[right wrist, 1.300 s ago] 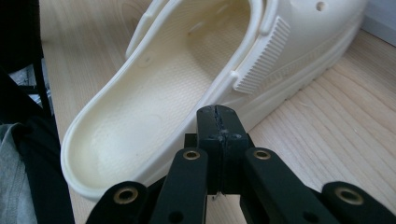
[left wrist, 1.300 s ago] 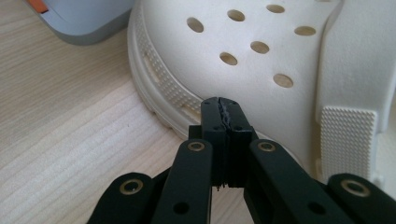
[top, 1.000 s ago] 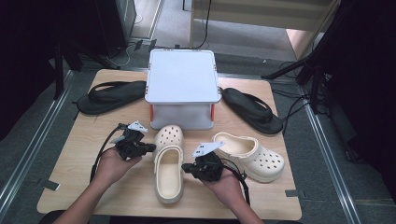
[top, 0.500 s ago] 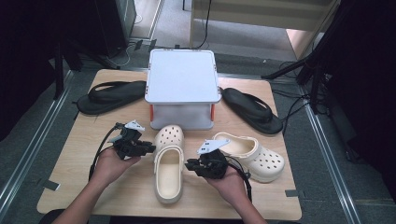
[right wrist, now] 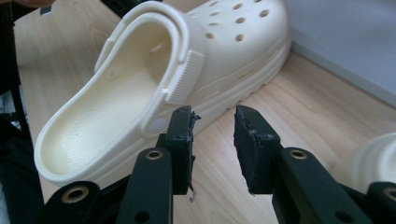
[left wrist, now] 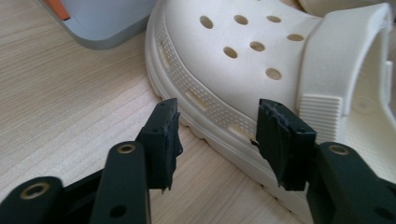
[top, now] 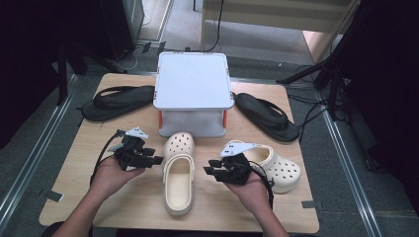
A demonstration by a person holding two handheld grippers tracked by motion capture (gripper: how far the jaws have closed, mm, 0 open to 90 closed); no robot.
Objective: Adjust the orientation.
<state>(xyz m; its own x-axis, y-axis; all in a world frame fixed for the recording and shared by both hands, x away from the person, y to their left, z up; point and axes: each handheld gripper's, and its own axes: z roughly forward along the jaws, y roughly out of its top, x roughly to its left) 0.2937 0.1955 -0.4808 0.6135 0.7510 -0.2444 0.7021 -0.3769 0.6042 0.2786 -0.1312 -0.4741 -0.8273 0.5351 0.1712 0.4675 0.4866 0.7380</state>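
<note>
Both the left tool (top: pixel 159 159) and right tool (top: pixel 209 169) are opening beside the cream clog (top: pixel 178 173), gripping nothing, apparently releasing it.

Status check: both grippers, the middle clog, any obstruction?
Left gripper and right gripper open, jaws just opened, nothing between them. Cream clog flat on table between them, unheld. Second clog close behind right hand.

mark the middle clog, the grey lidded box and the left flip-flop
middle cream clog (top: pixel 178 190), high view, on its footbed.
grey lidded box (top: pixel 193 80), high view, on its lid.
left black flip-flop (top: pixel 112 101), high view, on its strap area.
</note>
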